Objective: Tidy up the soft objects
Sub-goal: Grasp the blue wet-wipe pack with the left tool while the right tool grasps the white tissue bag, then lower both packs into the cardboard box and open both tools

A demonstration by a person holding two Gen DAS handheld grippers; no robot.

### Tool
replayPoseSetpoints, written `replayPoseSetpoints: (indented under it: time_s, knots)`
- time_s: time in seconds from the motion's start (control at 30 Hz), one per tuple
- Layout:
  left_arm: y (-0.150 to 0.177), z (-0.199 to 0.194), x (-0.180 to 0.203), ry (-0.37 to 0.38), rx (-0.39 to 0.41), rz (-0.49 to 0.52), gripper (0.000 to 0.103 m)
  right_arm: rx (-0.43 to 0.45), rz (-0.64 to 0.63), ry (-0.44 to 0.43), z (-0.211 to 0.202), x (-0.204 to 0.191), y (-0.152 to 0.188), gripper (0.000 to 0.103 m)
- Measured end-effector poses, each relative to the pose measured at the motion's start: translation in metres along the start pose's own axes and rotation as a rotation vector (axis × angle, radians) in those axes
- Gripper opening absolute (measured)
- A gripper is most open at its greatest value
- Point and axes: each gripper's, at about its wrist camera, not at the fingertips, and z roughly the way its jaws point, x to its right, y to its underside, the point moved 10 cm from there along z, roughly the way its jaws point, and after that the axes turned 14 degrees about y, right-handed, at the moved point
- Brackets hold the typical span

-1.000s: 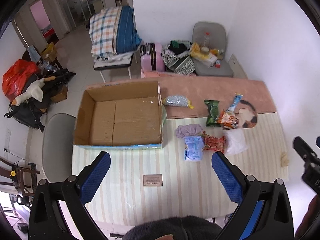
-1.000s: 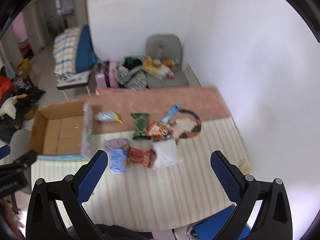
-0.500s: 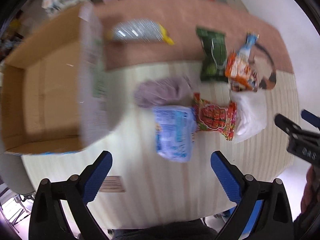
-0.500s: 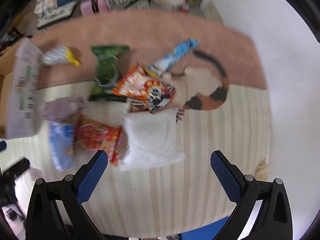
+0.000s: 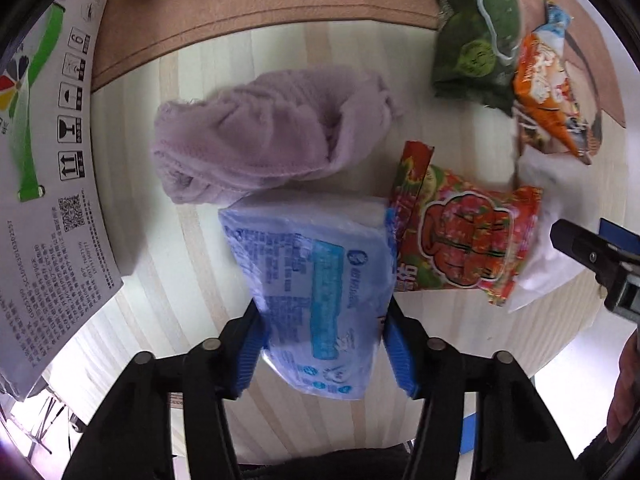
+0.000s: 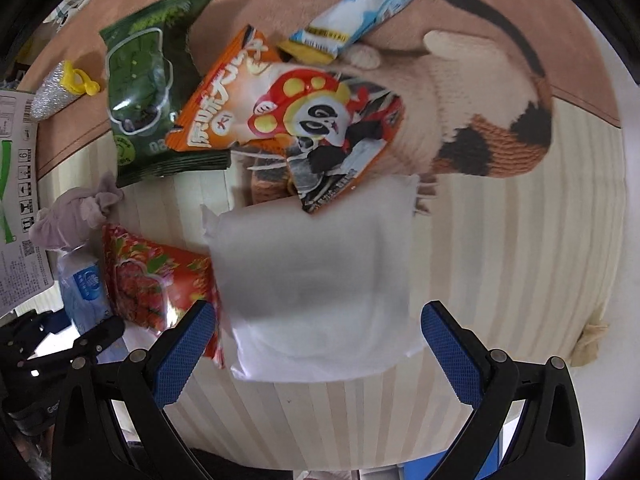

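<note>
Striped tabletop (image 6: 500, 248); left jaws clamp tissue pack (image 5: 320, 272), right jaws wide, empty.

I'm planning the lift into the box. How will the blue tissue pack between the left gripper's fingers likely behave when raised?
The blue tissue pack probably squashes rather than resists: its film already looks pinched between the left gripper fingers. It looks light for its size. The glossy wrap may slip, and the far end, lying against the purple cloth, may sag.
</note>
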Motion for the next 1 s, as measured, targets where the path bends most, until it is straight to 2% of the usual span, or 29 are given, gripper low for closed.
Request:
replayPoseSetpoints:
  time_s: [0.03,0.1,0.23,0.43,0.6,0.67,0.7,0.77,0.87,1.0]
  knots:
    - [0.001,-0.001,-0.002,-0.002,0.007,0.002,0.045,-0.006,0.003,0.006,0.007,0.000,-0.001,0.101]
    - [0.003,-0.003,-0.002,-0.010,0.021,0.003,0.039,-0.024,0.008,0.000,0.018,-0.002,0.000,0.082]
    - [0.011,-0.016,0.001,-0.012,0.055,0.015,0.034,-0.020,0.030,-0.013,0.020,-0.002,0.004,0.069]
    - [0.032,-0.062,0.009,0.006,0.129,0.026,0.032,0.028,0.088,-0.041,-0.001,0.011,0.034,0.065]
    - [0.044,-0.116,0.010,0.055,0.215,0.050,0.032,0.121,0.109,-0.094,-0.049,0.005,0.056,0.064]
    - [0.048,-0.152,0.004,0.074,0.263,0.059,0.032,0.172,0.091,-0.121,-0.083,-0.010,0.061,0.064]
    - [0.041,-0.156,0.001,0.079,0.282,0.059,0.032,0.194,0.084,-0.138,-0.101,-0.020,0.064,0.064]
    - [0.038,-0.189,-0.013,0.093,0.317,0.061,0.032,0.240,0.060,-0.187,-0.153,-0.050,0.062,0.064]
    - [0.022,-0.215,-0.031,0.087,0.356,0.053,0.032,0.295,0.019,-0.271,-0.204,-0.107,0.056,0.064]
    - [-0.001,-0.255,-0.096,0.027,0.384,0.027,0.032,0.353,-0.035,-0.303,-0.261,-0.193,0.038,0.064]
